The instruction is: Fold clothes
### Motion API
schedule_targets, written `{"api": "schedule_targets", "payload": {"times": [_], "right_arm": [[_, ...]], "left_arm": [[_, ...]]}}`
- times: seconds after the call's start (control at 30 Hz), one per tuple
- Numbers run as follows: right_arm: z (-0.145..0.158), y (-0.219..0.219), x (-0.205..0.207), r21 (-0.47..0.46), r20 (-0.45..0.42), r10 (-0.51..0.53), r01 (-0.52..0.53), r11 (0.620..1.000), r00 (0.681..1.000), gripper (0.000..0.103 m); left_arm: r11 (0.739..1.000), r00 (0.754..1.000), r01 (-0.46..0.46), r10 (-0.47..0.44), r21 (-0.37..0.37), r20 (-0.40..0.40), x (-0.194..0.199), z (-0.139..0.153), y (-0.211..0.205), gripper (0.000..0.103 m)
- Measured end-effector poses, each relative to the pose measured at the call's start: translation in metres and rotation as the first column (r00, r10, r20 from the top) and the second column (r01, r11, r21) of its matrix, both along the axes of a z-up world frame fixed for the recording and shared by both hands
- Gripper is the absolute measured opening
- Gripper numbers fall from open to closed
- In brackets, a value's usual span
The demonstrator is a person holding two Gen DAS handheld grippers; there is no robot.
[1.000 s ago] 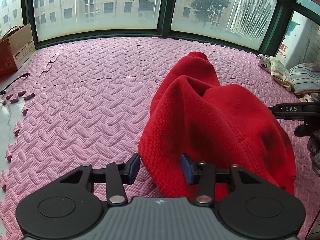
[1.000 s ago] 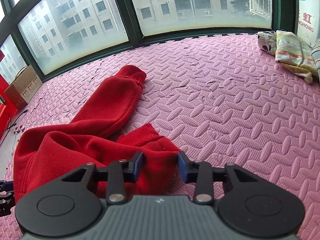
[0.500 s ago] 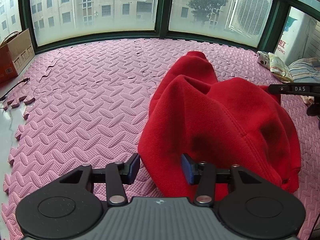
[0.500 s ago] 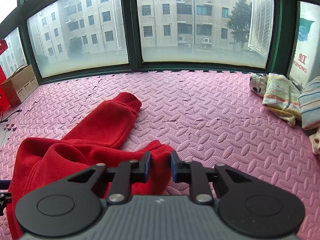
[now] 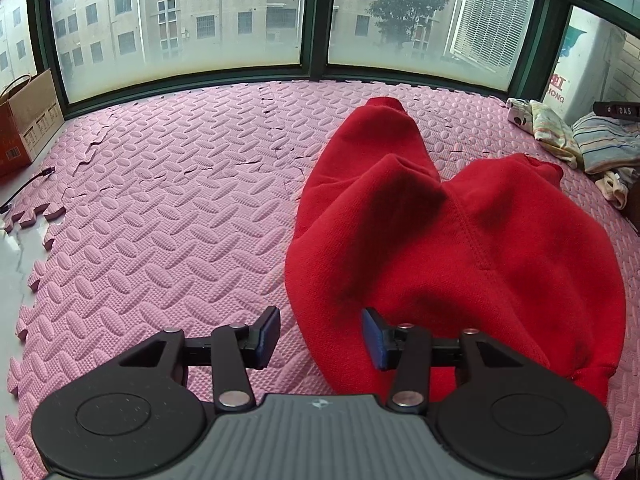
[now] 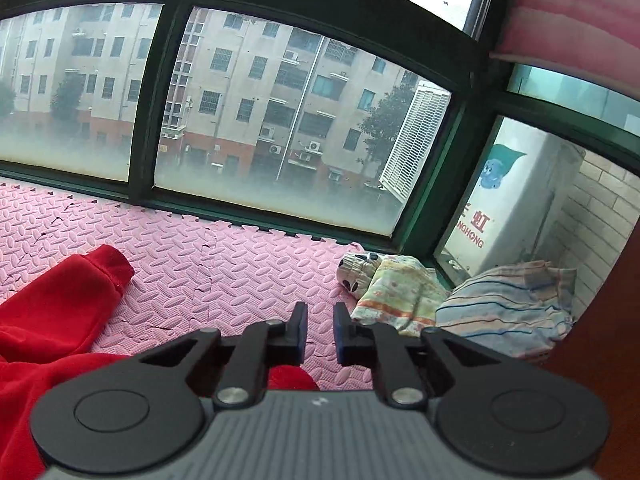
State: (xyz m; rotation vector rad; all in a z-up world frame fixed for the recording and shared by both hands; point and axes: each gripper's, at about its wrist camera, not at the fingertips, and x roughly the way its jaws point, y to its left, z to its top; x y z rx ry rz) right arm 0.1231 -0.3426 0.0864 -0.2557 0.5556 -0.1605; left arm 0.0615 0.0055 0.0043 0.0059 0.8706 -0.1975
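Red garment (image 5: 460,248) heaped on pink foam mat (image 5: 168,200) toward its right edge; left gripper (image 5: 320,334) spread wide, empty, at the cloth's near hem; right gripper (image 6: 320,330) narrowly parted, raised, gripping nothing.

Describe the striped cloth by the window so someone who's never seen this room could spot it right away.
Follow the pink foam mat to its far right corner, under the white appliance. A heap of laundry lies there; the striped cloth is the rightmost, pale with thin blue and red lines, beside a yellowish patterned cloth.
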Motion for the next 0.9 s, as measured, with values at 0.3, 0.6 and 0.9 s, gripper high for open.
{"api": "schedule_targets", "payload": {"times": [0.3,0.6,0.9], "right_arm": [[-0.056,0.003,-0.005,0.152,-0.204,0.084,-0.053,0.987,0.975,0.031],[-0.083,-0.022,0.006,0.247,-0.298,0.053,0.023,0.969,0.953,0.039],[-0.094,-0.042,0.017,0.344,-0.307,0.047,0.065,0.937,0.950,0.040]], "left_arm": [[0.995,0.991,0.093,-0.090,-0.026,0.097,-0.009,0.035,-0.024,0.049],[0.889,0.890,0.454,-0.449,-0.059,0.084,-0.049,0.030,-0.118,0.071],[0.817,0.817,0.570,-0.574,0.086,0.049,-0.059,0.005,-0.187,0.074]]}}
